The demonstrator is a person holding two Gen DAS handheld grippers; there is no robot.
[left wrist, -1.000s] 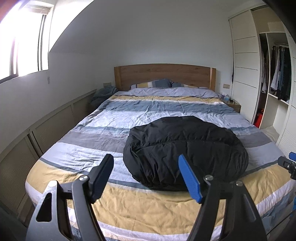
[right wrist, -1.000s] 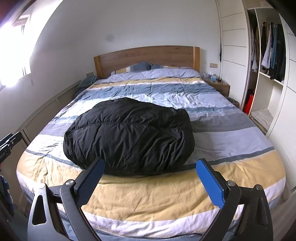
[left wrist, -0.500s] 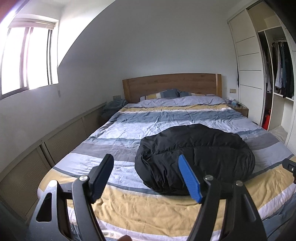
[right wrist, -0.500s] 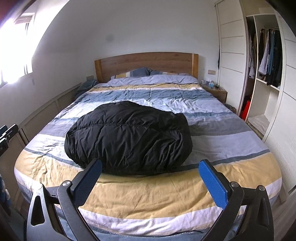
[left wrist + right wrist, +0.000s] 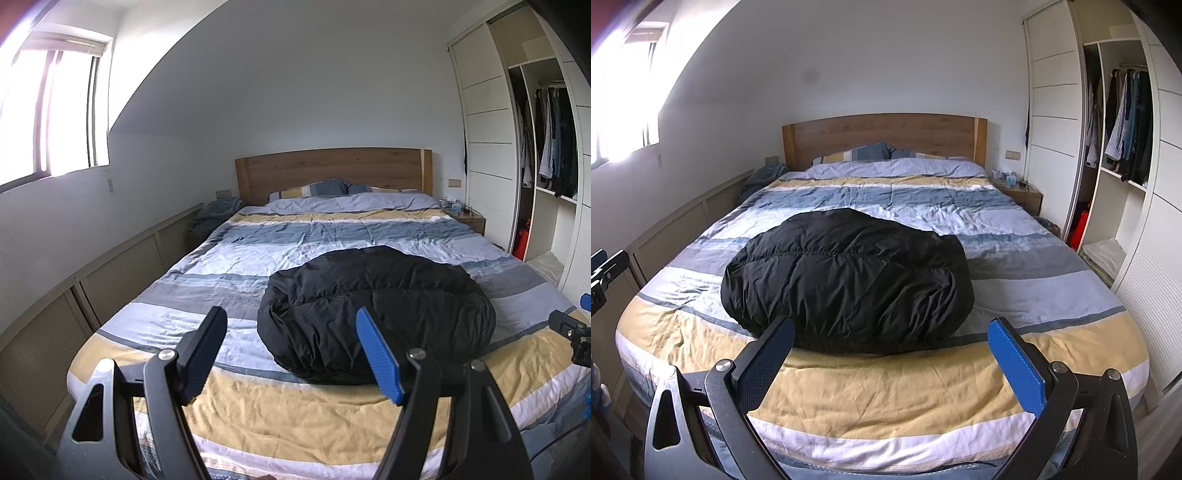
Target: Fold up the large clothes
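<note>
A black puffy jacket (image 5: 376,310) lies folded in a rounded bundle on the striped duvet of the bed (image 5: 295,410), near the foot; it also shows in the right wrist view (image 5: 849,277). My left gripper (image 5: 291,350) is open and empty, held above the foot of the bed, short of the jacket's left side. My right gripper (image 5: 890,358) is open and empty, held in front of the jacket, apart from it. Each gripper's edge shows in the other's view.
The bed (image 5: 886,402) fills the room's middle, with a wooden headboard (image 5: 882,136) and pillows at the far end. Low panelled cabinets (image 5: 92,280) run along the left wall. An open wardrobe (image 5: 1123,147) with hanging clothes and a nightstand (image 5: 1023,192) stand at the right.
Both grippers have pulled back and risen away from the bed, so the jacket looks smaller and farther. The jaws stay open. The jacket has not moved.
</note>
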